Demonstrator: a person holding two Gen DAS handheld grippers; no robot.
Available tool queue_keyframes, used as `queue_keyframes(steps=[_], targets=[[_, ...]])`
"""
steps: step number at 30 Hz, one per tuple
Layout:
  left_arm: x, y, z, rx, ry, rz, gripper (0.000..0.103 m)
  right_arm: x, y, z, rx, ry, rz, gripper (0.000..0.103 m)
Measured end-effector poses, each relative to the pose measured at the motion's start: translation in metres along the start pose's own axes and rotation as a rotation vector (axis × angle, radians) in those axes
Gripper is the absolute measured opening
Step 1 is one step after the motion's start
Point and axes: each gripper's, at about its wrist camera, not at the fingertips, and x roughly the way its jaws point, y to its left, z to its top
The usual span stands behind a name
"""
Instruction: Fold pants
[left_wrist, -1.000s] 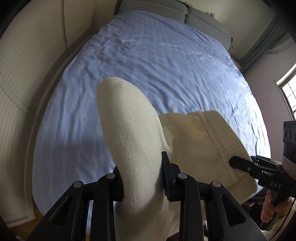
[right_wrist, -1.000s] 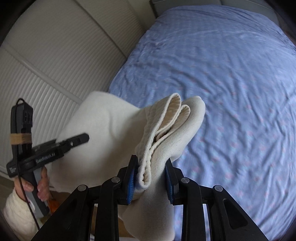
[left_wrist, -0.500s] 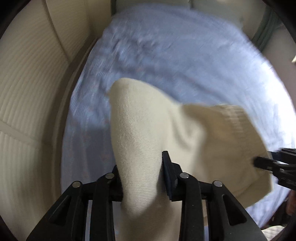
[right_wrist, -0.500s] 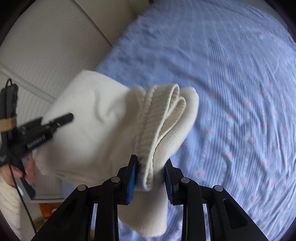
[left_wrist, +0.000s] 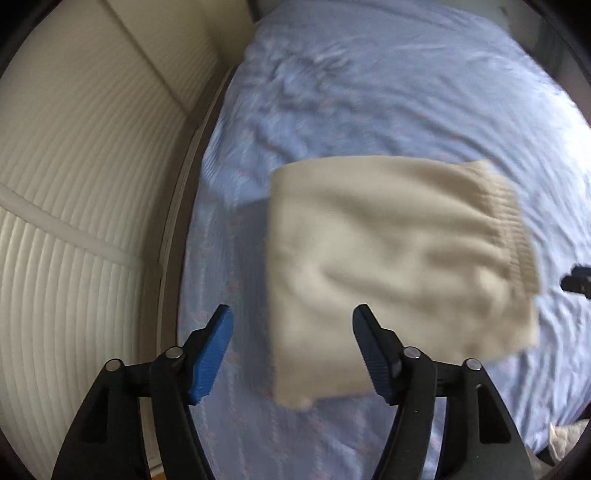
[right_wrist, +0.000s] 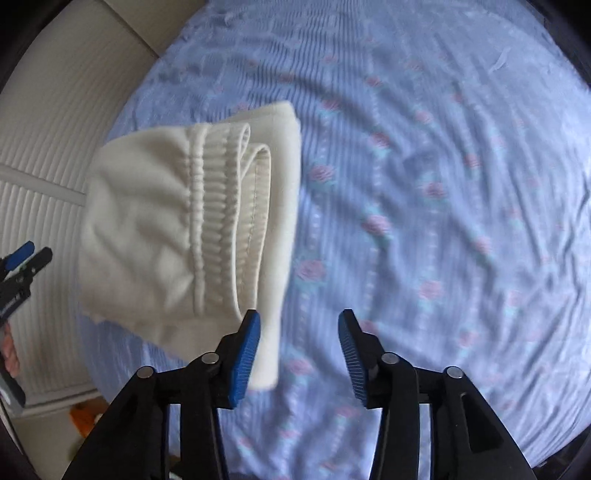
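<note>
1. Pants (left_wrist: 399, 258): cream knit fabric with a soft, faintly fuzzy surface, folded into a compact, roughly rectangular bundle. They are over the near part of the bed; motion blur leaves it unclear whether they have fully settled on the sheet.
2. Waistband (right_wrist: 218, 218): ribbed, gathered elastic with raised stitch lines; in the right wrist view its doubled edges form a narrow loop along the bundle's right side.
3. Bed sheet (left_wrist: 406, 92): pale blue cotton-like cloth, lightly wrinkled, printed with rows of small pink flowers that are clearest in the right wrist view.
4. Wardrobe panels (left_wrist: 74, 166): cream, finely ribbed surfaces beside the bed's left edge.
5. Left gripper (left_wrist: 291, 347): black plastic arms with ridged blue pads. Its jaws are opening; the bundle's near-left corner shows between them, but neither pad presses on the cloth.
6. Right gripper (right_wrist: 299, 347): same build. Its jaws are opening; the gap shows mostly sheet, with the bundle's lower edge beside the left pad and not clamped.
7. Change from the earlier frames: a second before, each gripper was clenched on a fold of the pants, which draped upward between the pads. Both have now let go, and the bundle lies apart from them, flatter and lower against the bed.
</note>
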Motion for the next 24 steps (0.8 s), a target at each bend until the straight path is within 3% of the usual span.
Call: queue_keyframes(steps=[7,14,19,24], targets=[[-0.089,-0.058,-0.020,-0.066,-0.110,-0.068,0.088,-0.106,-0.029,-0.054,-0.054,-0.192,-0.020,0.082],[-0.190,-0.143,-0.042,-0.031,-0.251,-0.058,0.099,-0.198,-0.068,-0.122,-0.052,-0.322,-0.025,0.084],[-0.254,-0.201,-0.062,-0.015,-0.316,-0.125,0.102,-0.256,-0.101,-0.170,-0.057,-0.426,-0.061,0.087],[-0.294,-0.250,-0.083,-0.032,-0.340,-0.176,0.102,-0.299,-0.141,-0.215,-0.034,-0.486,-0.075,0.087]])
